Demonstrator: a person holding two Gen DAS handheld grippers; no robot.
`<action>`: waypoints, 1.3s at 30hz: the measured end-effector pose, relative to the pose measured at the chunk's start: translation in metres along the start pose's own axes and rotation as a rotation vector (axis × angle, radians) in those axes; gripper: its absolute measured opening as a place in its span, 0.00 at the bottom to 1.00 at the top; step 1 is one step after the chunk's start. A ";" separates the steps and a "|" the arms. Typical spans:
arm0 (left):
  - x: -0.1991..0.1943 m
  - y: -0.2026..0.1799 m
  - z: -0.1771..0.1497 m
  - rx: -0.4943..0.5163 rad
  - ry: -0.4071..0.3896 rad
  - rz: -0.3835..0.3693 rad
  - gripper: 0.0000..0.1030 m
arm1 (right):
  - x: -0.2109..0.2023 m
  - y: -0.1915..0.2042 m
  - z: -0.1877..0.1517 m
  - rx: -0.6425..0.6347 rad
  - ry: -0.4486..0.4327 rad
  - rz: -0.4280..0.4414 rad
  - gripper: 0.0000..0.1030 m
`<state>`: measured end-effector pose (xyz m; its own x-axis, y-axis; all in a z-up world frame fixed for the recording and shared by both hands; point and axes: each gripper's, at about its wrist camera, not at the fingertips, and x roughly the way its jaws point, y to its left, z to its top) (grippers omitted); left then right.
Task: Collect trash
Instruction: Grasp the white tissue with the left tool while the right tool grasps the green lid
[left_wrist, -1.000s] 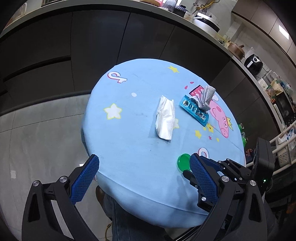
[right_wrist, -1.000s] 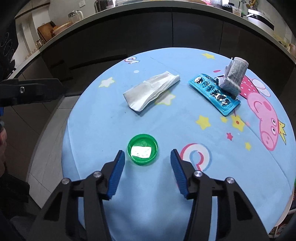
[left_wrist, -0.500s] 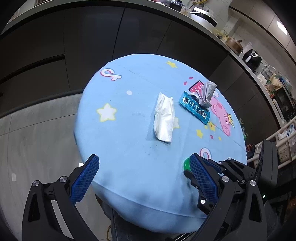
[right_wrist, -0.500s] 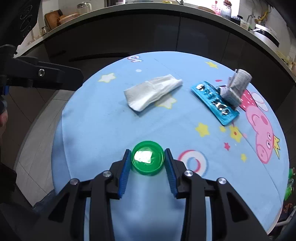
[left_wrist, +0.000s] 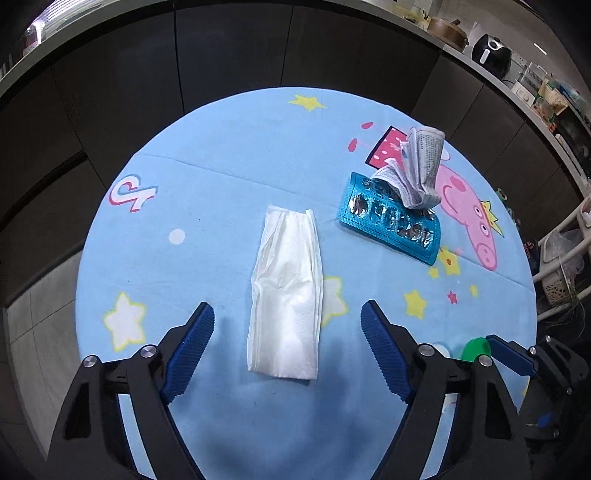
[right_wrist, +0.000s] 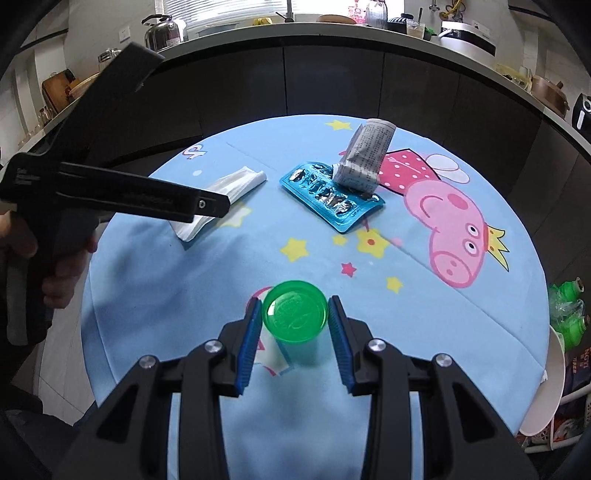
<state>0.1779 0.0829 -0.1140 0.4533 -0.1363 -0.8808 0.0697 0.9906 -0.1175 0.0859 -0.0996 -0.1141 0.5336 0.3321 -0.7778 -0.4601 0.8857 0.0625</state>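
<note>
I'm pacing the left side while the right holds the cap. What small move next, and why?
Probably lower the left tongs and shut them on the white tissue: they are open, astride its near end, and it lies flat, untouched, while the right tongs grip the green cap.

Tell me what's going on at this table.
A person is clearing trash with two handheld grippers. The right gripper is shut on the green cap, lifted off the blue tablecloth. The left gripper hangs open over the white tissue. The blister pack and folded leaflet lie untouched.
</note>
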 end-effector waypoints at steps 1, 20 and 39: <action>0.004 0.000 0.001 -0.005 0.009 -0.003 0.70 | 0.001 -0.001 0.000 0.006 0.002 0.008 0.37; 0.008 0.013 0.005 -0.040 0.006 -0.024 0.42 | 0.013 0.002 -0.004 0.016 0.042 0.038 0.45; -0.038 0.005 0.001 -0.054 -0.062 -0.084 0.04 | -0.019 -0.011 0.003 0.060 -0.044 0.039 0.36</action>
<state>0.1616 0.0929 -0.0806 0.5022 -0.2172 -0.8370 0.0620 0.9745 -0.2156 0.0826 -0.1146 -0.0983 0.5477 0.3793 -0.7457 -0.4387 0.8892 0.1300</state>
